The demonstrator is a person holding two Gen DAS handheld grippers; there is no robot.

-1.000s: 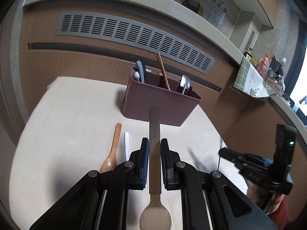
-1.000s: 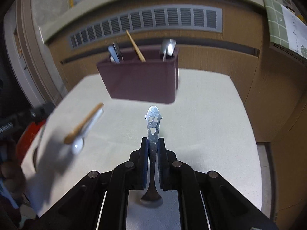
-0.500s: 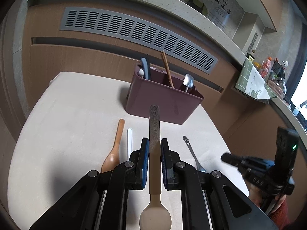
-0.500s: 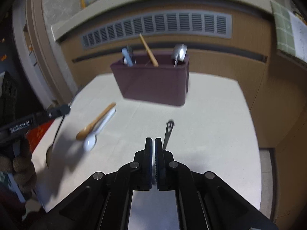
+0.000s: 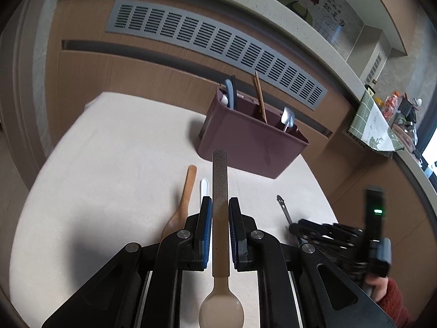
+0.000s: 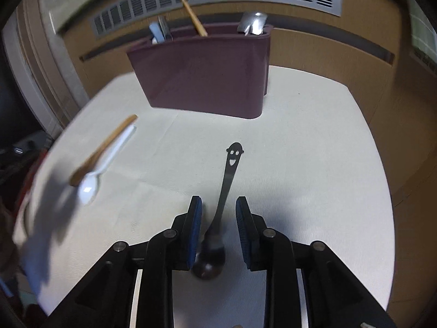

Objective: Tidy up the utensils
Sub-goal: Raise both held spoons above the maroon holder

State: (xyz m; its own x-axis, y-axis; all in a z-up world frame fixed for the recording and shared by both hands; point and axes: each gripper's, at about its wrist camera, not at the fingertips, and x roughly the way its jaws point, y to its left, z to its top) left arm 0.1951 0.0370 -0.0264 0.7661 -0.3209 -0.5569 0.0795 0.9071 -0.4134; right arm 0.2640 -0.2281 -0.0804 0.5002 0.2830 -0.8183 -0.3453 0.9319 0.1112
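**A:** What are you working with on the right side?

**B:** I'm looking at the smiley spoon point(image 6: 230, 169), the thin metal one lying flat on the cream table point(image 6: 314, 150). The right gripper point(image 6: 218, 213) is hanging just above it with its jaws opening, the neck of the spoon sitting between them but neither pad pressing on it.

**A:** How is it going to handle?

**B:** I'm judging it light, stiff and slick, and it's lying low against the cloth, so it could skate. I'm thinking the narrow neck just above the bowl is the place to pinch, across its thin width.

**A:** Which way is it pointing?

**B:** Its long axis is running away from me toward the maroon caddy point(image 6: 204, 79), the smiley end far and leaning slightly right, the bowl near, under the gripper.

**A:** And the left?

**B:** The left gripper point(image 5: 220, 225) is clamping the beige spoon point(image 5: 220, 248) by its handle, off the table. The handle is pointing ahead at the caddy and the bowl is sitting back toward the camera. It looks light and rigid too.
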